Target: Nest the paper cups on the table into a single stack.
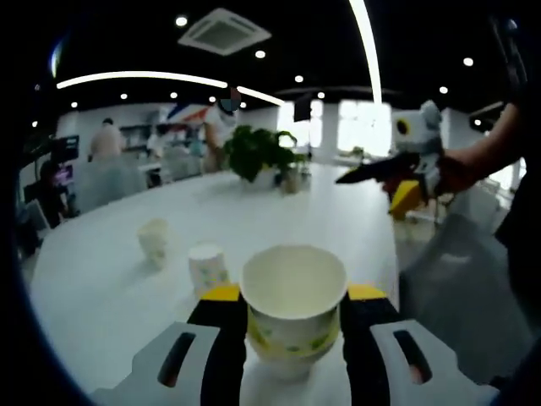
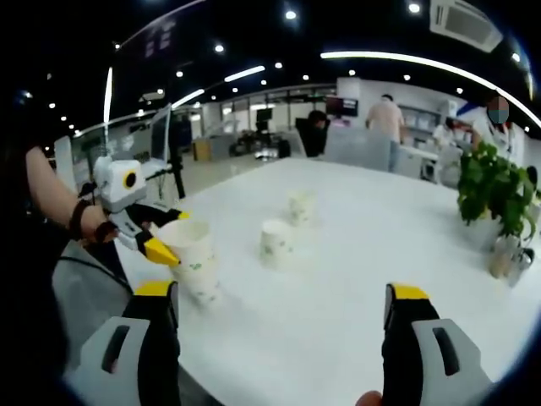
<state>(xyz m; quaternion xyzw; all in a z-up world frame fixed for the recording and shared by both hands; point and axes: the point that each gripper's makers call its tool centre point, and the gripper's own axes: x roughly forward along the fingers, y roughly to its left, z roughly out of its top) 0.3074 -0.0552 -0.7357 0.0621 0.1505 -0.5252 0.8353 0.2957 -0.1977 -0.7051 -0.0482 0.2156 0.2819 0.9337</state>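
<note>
A wide white table [image 1: 110,279] is carrying the whole job, and a potted plant [image 1: 258,154] is standing at its far end, well away from the work. Three paper cups are showing, none nested yet, so the stacking looks barely begun.

The left gripper [image 1: 292,326] is clamping the first cup [image 1: 294,309] by its sides, mouth up, near the table edge; in the right gripper view that same held cup [image 2: 193,254] is sitting in the other gripper's yellow-tipped jaws. Whether it is resting on the table or lifted off, I cannot tell.

The right gripper [image 2: 279,326] is hanging over the table with jaws wide apart and nothing between them; it is also showing off to the side in the left gripper view [image 1: 397,173].

A second cup [image 1: 207,269] is standing just beyond the held one, seemingly mouth down. A third cup [image 1: 154,241] is standing farther back, apart from it. Both are still waiting to be joined, so nearly everything is left to do.
</note>
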